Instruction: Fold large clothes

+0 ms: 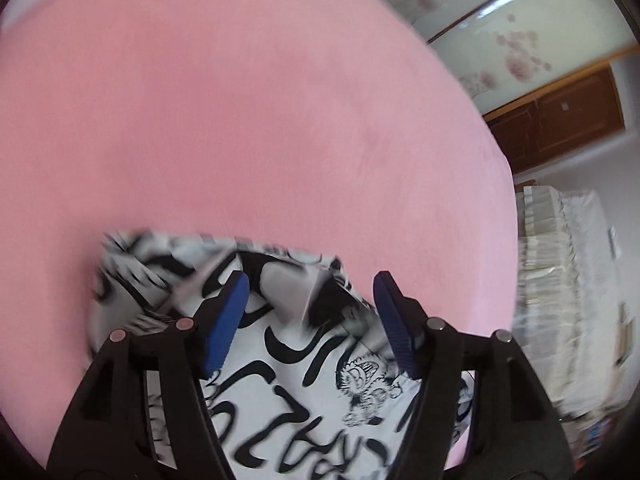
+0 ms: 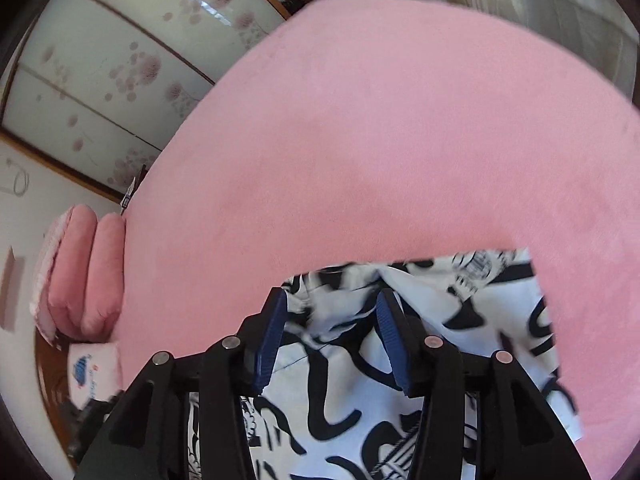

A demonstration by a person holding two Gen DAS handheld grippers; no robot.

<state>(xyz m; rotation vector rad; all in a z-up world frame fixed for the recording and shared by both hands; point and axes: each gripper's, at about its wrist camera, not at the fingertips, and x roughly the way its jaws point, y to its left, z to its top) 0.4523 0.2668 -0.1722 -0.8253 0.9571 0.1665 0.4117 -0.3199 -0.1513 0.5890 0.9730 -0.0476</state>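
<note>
A white garment with bold black print (image 1: pixel 304 364) lies on the pink bed sheet (image 1: pixel 248 128), at the near edge. My left gripper (image 1: pixel 312 288) is open, its blue pads (image 1: pixel 224 328) spread over the cloth's rumpled upper edge, holding nothing. In the right wrist view the same garment (image 2: pixel 480 320) lies on the sheet (image 2: pixel 380 140). My right gripper (image 2: pixel 332 304) is open too, its pads (image 2: pixel 392 344) on either side of a raised fold of the cloth, not closed on it.
Sliding wardrobe doors with a pink flower pattern (image 1: pixel 500 28) stand beyond the bed. A white stack of bedding (image 1: pixel 560 280) sits at the right. Two pink pillows (image 2: pixel 88 272) and a white pack (image 2: pixel 94 372) lie off the bed's left side.
</note>
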